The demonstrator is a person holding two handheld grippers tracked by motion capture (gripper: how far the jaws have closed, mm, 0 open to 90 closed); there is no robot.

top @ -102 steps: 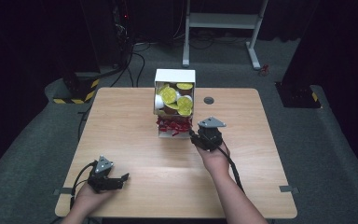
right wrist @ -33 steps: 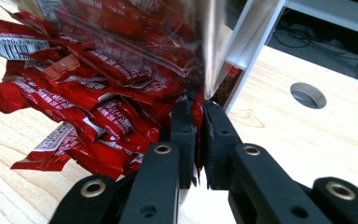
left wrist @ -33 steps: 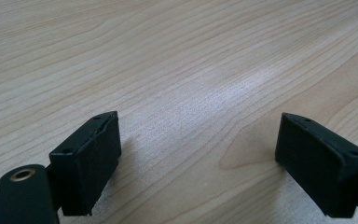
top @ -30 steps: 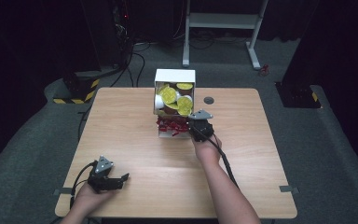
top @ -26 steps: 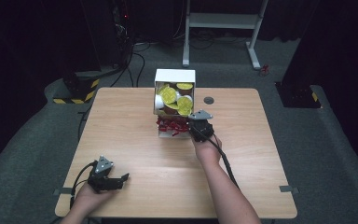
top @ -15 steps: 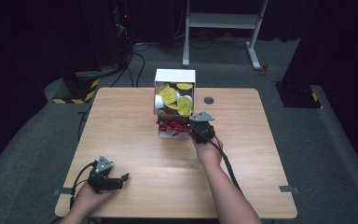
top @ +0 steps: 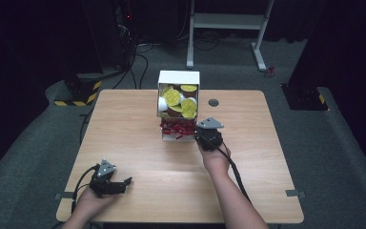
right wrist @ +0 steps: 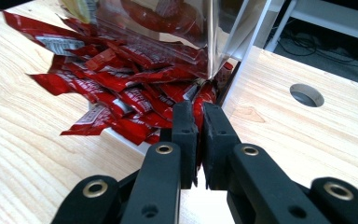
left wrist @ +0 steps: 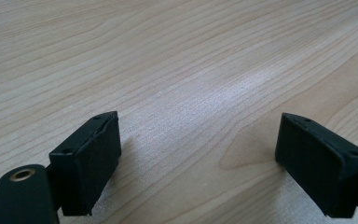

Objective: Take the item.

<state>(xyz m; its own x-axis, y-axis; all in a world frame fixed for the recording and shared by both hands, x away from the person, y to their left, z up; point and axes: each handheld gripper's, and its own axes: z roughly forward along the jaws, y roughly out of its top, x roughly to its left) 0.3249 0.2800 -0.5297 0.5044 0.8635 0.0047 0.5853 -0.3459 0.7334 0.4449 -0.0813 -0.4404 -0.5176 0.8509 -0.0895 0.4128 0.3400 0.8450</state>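
Observation:
A white dispenser box (top: 178, 77) stands at the table's far middle, with yellow-lidded cups (top: 173, 97) in its upper part. Its low tray holds a heap of red packets (top: 176, 129). My right gripper (top: 195, 134) reaches into the tray's right end. In the right gripper view the jaws of my right gripper (right wrist: 199, 110) stand almost together, with the edge of a red packet (right wrist: 198, 101) pinched between them; the other red packets (right wrist: 116, 84) spill leftwards under a clear panel (right wrist: 168, 28). My left gripper (top: 125, 183) rests near the front left, and there the left gripper (left wrist: 196, 140) is open over bare wood.
A round cable hole (top: 213, 102) lies in the wooden table (top: 133, 119) just right of the box; the same hole (right wrist: 306, 94) sits right of the jaws. A white frame (top: 228, 21) and cables stand on the dark floor behind.
Since the earliest frame my right gripper has moved up and left to the tray's right end. Over the last second it has barely shifted. The left gripper has stayed put.

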